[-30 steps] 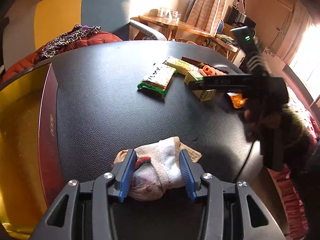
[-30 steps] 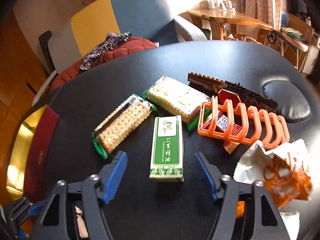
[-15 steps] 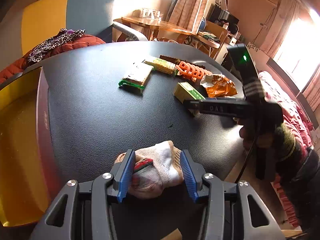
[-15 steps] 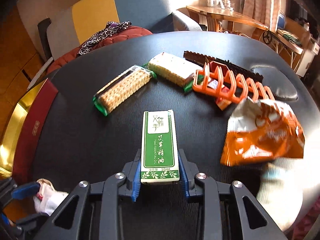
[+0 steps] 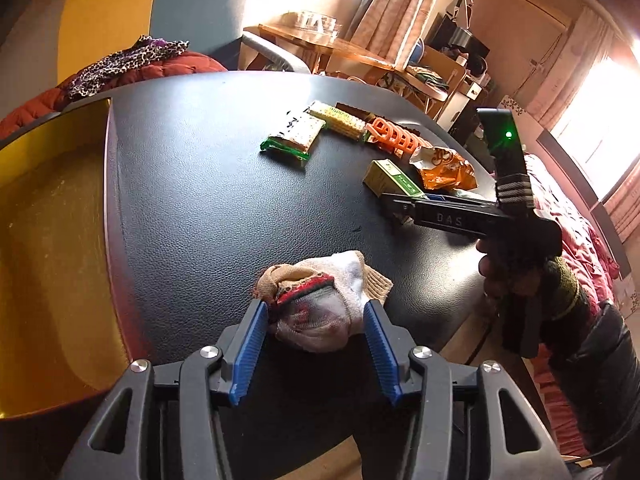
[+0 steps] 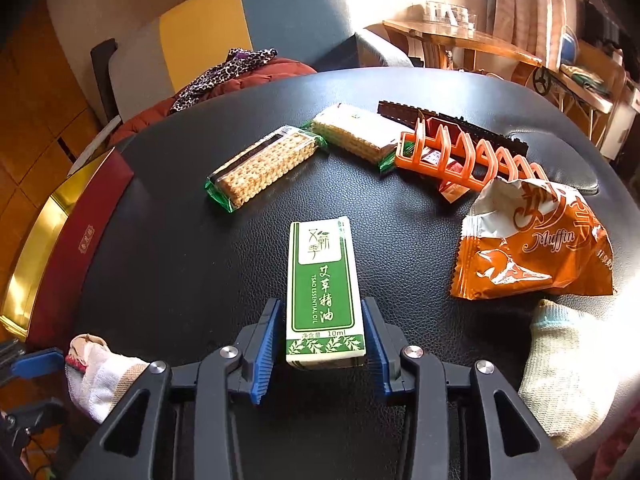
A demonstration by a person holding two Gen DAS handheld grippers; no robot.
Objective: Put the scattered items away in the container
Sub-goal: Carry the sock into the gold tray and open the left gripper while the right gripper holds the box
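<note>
My left gripper is shut on a balled white sock with a red band, held over the near edge of the black table. My right gripper is shut on the near end of a green and white essential-oil box. The left wrist view shows that box low over the table in the right gripper, which a hand holds. The gold tray with a red rim stands at the table's left. The held sock shows at the lower left of the right wrist view.
Two cracker packs, an orange rack, a brown strip and an orange muffin bag lie on the far half. A second sock lies near right. An armchair with clothes stands behind.
My right gripper moved in around the green box and shut on it, and has drawn it nearer than the muffin bag. The left gripper kept hold of the sock and swung slightly.
</note>
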